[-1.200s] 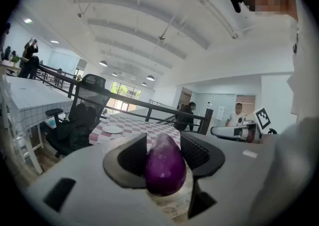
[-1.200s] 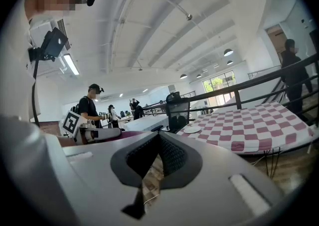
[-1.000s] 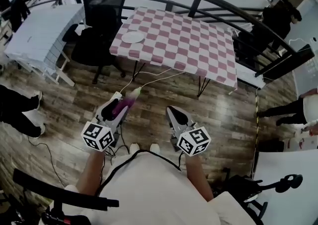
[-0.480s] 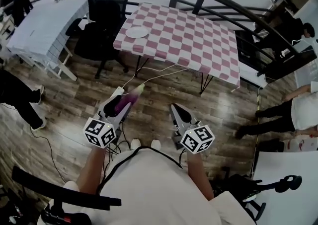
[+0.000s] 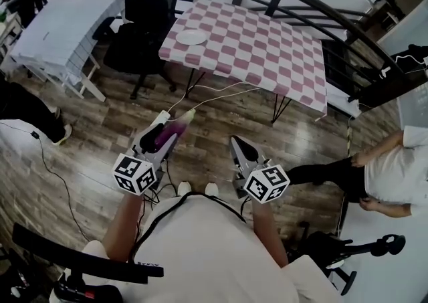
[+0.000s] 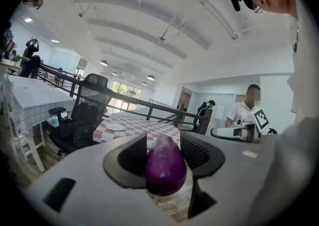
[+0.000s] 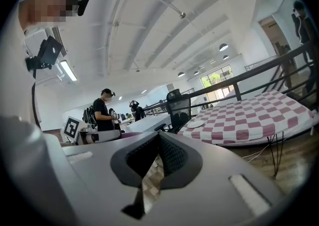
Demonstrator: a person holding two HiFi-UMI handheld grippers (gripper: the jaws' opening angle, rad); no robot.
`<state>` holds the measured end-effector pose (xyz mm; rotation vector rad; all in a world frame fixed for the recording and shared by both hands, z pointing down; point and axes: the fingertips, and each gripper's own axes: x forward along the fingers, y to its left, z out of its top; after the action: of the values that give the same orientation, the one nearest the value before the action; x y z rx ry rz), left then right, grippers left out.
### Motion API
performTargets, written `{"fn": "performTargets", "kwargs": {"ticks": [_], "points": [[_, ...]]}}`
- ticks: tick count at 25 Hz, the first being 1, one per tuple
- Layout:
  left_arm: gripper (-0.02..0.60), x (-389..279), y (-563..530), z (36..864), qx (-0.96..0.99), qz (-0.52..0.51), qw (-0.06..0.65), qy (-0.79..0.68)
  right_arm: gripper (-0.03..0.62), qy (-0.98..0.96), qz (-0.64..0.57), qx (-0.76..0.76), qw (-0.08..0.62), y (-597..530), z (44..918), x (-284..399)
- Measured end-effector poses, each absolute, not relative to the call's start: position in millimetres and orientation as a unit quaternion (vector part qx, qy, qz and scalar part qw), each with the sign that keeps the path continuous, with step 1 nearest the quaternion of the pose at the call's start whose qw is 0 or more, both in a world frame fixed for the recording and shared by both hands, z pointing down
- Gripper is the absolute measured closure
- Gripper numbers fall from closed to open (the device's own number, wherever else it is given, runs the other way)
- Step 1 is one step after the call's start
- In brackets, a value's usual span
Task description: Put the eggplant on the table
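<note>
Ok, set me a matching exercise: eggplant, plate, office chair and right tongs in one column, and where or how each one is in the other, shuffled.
Things:
1. eggplant
2. plate
3. office chair
4. right tongs

Place or state:
A. on the checked table
B. shut, nothing between them
C. gripped in the left tongs
D. on the wooden floor beside the table

Pairs: 1-C, 2-A, 3-D, 4-B
</note>
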<state>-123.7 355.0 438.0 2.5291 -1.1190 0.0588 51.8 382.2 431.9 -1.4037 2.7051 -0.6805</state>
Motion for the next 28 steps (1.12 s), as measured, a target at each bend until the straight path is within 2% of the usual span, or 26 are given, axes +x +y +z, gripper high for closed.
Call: {"fn": "performTargets", "kwargs": {"ticks": [15, 28], "points": [[0.368, -180, 348, 450, 0.890, 0.013, 0.196, -0.411, 0.586, 0.880, -0.204, -0.429, -0.027, 371, 435, -6], [0.368, -192, 338, 458, 0.894, 0.012, 0.204, -0.398, 0.586, 0.871, -0.218, -0.438, -0.031, 365, 445, -21]]}}
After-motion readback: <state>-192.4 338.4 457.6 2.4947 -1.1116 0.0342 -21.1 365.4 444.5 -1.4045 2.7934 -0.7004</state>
